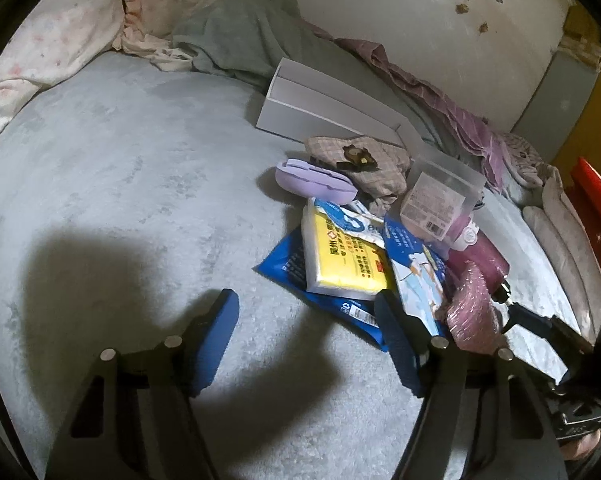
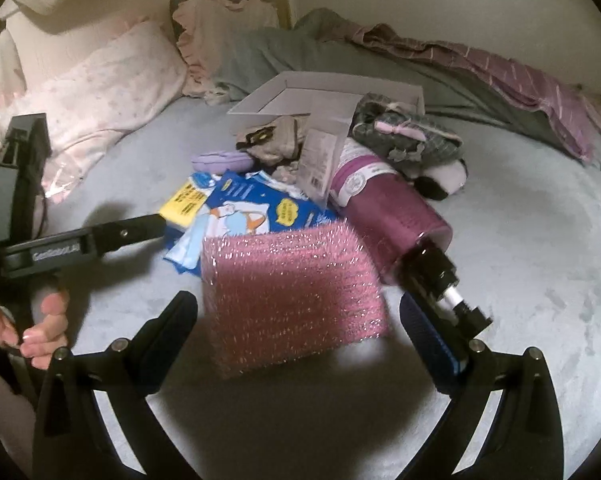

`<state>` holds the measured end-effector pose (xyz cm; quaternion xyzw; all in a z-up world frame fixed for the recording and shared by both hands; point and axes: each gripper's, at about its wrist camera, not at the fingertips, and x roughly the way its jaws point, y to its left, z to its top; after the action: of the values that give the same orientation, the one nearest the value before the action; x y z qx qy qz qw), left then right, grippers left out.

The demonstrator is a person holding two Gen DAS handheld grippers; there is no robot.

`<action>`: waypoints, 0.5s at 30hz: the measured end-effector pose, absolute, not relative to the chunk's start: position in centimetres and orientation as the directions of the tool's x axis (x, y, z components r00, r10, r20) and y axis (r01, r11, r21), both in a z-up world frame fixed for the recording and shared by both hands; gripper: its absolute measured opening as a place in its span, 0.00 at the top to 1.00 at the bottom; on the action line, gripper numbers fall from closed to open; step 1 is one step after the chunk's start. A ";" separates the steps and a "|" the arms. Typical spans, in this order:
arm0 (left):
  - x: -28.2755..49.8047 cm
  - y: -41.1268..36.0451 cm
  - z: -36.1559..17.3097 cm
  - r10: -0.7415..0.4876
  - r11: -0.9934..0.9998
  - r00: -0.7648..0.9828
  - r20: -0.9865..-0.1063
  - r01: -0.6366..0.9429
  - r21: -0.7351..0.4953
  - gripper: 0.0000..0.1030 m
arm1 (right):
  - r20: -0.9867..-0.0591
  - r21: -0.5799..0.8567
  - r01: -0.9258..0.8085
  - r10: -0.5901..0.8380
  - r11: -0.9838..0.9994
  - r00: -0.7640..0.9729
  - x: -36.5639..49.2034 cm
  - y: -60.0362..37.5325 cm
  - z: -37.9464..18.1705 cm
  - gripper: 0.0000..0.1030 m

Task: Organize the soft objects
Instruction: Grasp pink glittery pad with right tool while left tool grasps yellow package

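Both tongs are open and hold nothing. The right tongs (image 2: 296, 316) stand around the pink sponge (image 2: 294, 300), which rests on the bed (image 2: 520, 280) at the near edge of the pile, leaning against the pink bottle (image 2: 384, 216). The left tongs (image 1: 306, 316) hover above the bed, beside the blue packets (image 1: 340, 300). The step in hand seems to be the pick of the sponge. I judge the next move needs the right tongs to close gently on its sides, then carry it to the white box (image 2: 320, 96) behind the pile.
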<state>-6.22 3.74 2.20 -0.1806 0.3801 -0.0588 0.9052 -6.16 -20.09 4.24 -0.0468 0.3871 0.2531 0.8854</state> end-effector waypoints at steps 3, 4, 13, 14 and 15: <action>-6.0 4.0 2.6 -0.277 0.919 0.701 -0.657 -0.007 -0.395 0.40 | -0.710 0.176 -0.482 0.450 0.858 0.542 -5.6 -20.9 4.1 0.02; -5.8 4.0 2.7 -0.288 0.914 0.698 -0.656 -0.004 -0.406 0.44 | -0.705 0.205 -0.477 0.467 0.855 0.534 -5.2 -21.4 4.2 0.02; -2.0 3.3 2.7 -0.353 0.889 0.621 -0.700 -0.012 -0.458 0.66 | -0.779 0.248 -0.482 0.469 0.840 0.416 -1.8 -21.3 1.9 0.02; -1.7 3.1 2.6 -0.332 0.902 0.609 -0.720 -0.019 -0.432 0.70 | -0.782 0.240 -0.484 0.464 0.841 0.417 -1.7 -21.1 1.7 0.02; -1.6 2.8 2.4 -0.309 0.914 0.599 -0.739 -0.029 -0.405 0.76 | -0.783 0.229 -0.484 0.455 0.845 0.425 -1.8 -20.9 1.7 0.02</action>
<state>-1.58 2.83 2.42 -0.1918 0.4405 -0.0800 0.8734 -1.81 -20.91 1.75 -0.0157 0.4586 0.2782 0.8438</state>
